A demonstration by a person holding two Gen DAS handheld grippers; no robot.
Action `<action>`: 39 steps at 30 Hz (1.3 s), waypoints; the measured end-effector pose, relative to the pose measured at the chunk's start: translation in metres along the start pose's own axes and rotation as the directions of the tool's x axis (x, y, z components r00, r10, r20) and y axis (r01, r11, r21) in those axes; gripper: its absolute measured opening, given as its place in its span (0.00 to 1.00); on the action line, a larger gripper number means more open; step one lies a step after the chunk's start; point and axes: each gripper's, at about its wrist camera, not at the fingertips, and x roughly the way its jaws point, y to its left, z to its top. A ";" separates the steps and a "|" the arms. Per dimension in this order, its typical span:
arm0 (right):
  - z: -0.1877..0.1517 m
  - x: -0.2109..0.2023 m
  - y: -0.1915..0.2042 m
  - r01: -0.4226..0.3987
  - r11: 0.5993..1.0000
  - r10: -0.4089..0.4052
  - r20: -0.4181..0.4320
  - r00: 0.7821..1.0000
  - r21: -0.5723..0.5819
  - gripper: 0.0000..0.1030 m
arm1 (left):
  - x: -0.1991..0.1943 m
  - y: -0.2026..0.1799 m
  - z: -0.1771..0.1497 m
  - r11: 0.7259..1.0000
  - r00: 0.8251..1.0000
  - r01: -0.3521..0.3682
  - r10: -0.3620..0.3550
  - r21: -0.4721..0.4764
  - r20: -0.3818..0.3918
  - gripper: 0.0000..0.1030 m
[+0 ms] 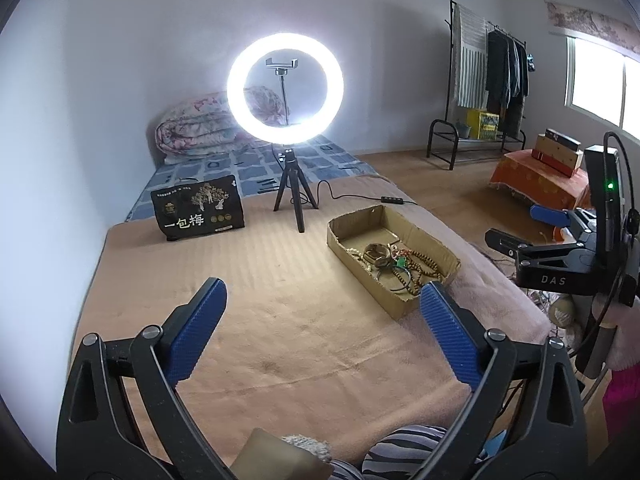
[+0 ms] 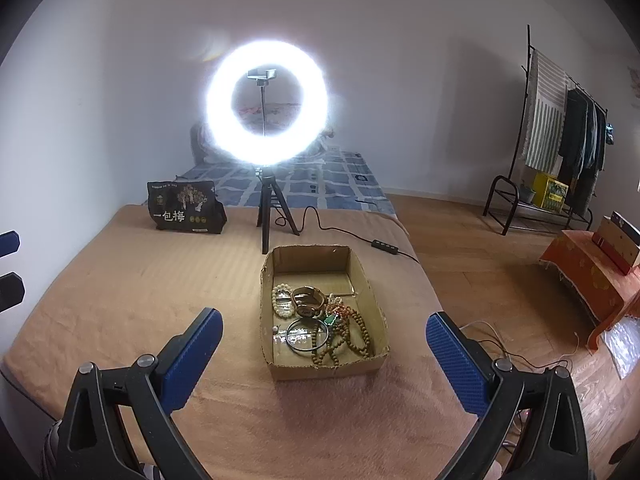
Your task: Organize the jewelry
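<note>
With both my left tongs (image 1: 322,312) and right tongs (image 2: 324,338) spread wide and empty, the tangled beaded bracelets and bangles (image 2: 320,318) lie in the shallow brown cardboard box (image 2: 366,280) just ahead, fitting either unsorted or already gathered jewelry.

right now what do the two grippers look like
Both the left gripper and the right gripper have black frames with silver pivot bolts and ribbed blue pads on the fingers. The right one's body reads "DAS", shows a green light and trails black cable. A pink sleeve shows.
</note>
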 end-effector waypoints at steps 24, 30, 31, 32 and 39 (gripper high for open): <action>-0.013 -0.001 -0.005 0.017 1.000 -0.017 -0.017 1.000 0.017 1.00 | 0.000 -0.015 0.000 1.000 1.000 -0.008 0.008 0.022 -0.002 0.99; -0.014 0.000 -0.003 0.015 1.000 -0.015 -0.021 1.000 0.017 1.00 | 0.000 -0.016 0.000 1.000 1.000 -0.010 0.010 0.024 -0.002 0.99; -0.014 0.000 -0.003 0.015 1.000 -0.014 -0.022 1.000 0.017 1.00 | 0.000 -0.015 0.000 1.000 1.000 -0.009 0.009 0.023 -0.002 0.99; -0.014 0.000 -0.003 0.015 1.000 -0.015 -0.022 1.000 0.017 1.00 | 0.000 -0.015 0.000 1.000 1.000 -0.008 0.008 0.022 -0.002 0.99; -0.015 -0.001 -0.004 0.021 1.000 -0.020 -0.022 1.000 0.023 1.00 | 0.000 -0.016 0.001 1.000 1.000 -0.011 0.011 0.029 0.000 0.99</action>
